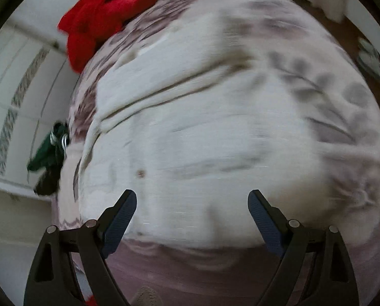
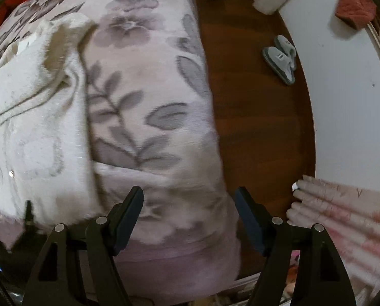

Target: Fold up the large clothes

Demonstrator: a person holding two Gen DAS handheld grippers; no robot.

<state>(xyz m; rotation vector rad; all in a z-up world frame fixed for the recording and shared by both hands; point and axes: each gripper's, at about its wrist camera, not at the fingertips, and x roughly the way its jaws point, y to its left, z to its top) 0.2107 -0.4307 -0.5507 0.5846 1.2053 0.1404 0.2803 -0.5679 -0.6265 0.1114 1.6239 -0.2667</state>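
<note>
A large white garment (image 1: 190, 117) lies spread on a bed covered by a pink blanket with a grey flower print (image 2: 149, 97). In the right wrist view the garment (image 2: 37, 117) fills the left side, creased, with its edge running down the middle of the blanket. My left gripper (image 1: 192, 199) is open and empty just above the garment's near part. My right gripper (image 2: 188, 195) is open and empty above the blanket near the bed's right edge. The left gripper's fingertips (image 2: 27, 211) show at the lower left of the right wrist view.
A red cloth (image 1: 106, 17) lies at the bed's far left, a green garment (image 1: 47, 153) hangs off its left side. Brown wood floor (image 2: 253, 117) runs right of the bed with grey slippers (image 2: 281, 58), a white wall (image 2: 342, 102) and a pink curtain (image 2: 342, 219).
</note>
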